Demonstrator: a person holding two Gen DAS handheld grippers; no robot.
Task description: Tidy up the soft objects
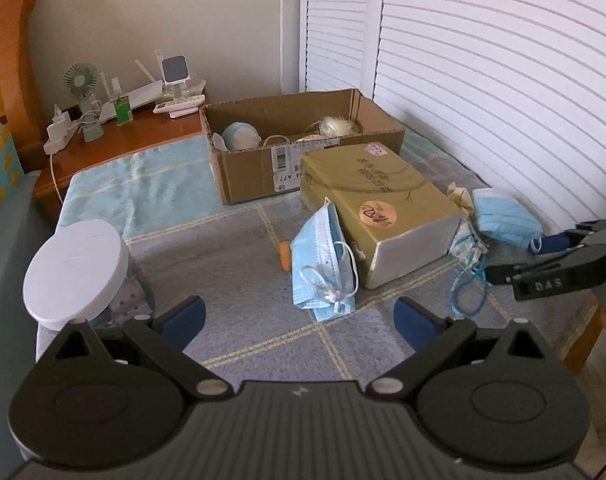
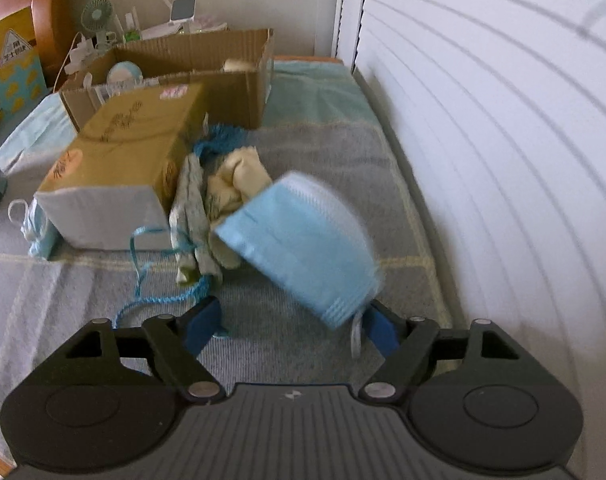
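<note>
A crumpled blue face mask (image 1: 323, 264) lies on the grey blanket, leaning on a gold box (image 1: 377, 210). My left gripper (image 1: 299, 318) is open and empty just in front of it. A second blue mask (image 2: 303, 240) (image 1: 505, 218) lies right of the gold box, blurred, with my open right gripper (image 2: 295, 326) (image 1: 551, 242) at its near edge; its right pad touches the mask's ear loop. Cream and grey cloths (image 2: 223, 196) and a blue cord (image 2: 163, 280) lie between mask and box. An open cardboard box (image 1: 303, 140) behind holds soft items.
A white-lidded jar (image 1: 77, 268) stands at the left near my left gripper. A wooden nightstand (image 1: 115, 136) with a fan, chargers and remotes sits at the back left. White louvred doors (image 1: 483, 80) run along the right. The bed edge is at the right front.
</note>
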